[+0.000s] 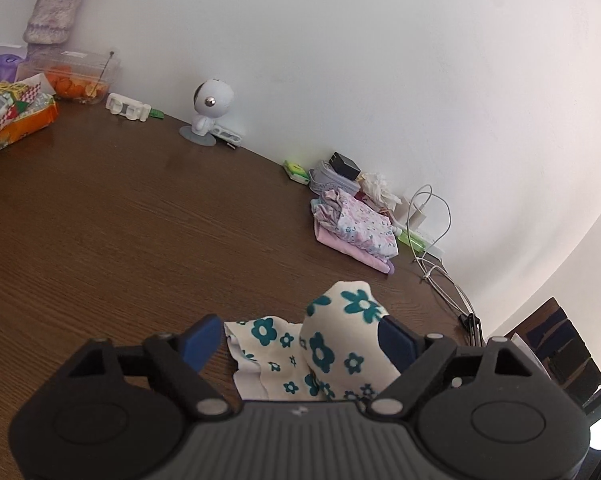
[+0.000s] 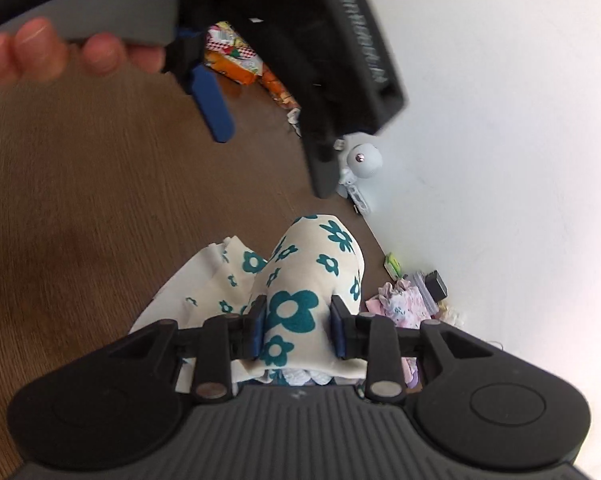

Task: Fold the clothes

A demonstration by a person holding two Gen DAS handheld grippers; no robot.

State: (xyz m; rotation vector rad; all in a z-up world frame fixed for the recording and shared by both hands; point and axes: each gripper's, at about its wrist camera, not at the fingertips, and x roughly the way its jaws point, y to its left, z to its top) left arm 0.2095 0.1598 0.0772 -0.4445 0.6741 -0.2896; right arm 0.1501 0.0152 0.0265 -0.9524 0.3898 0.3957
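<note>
The cream garment with teal flowers (image 2: 300, 280) lies bunched on the brown counter (image 1: 100, 220), your right gripper (image 2: 298, 330) has its jaws clamped on a raised fold of it, and your left gripper (image 1: 300, 340) has its jaws spread wide around the cloth, with a folded pastel pile (image 1: 356, 228) near the wall.

No text can be read — all lettering is too blurred.

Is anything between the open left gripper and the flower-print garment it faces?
Nothing visible. The left gripper is open with the flower-print garment directly between and ahead of its fingers. The right gripper already holds the same garment; only bare table lies alongside.
</note>
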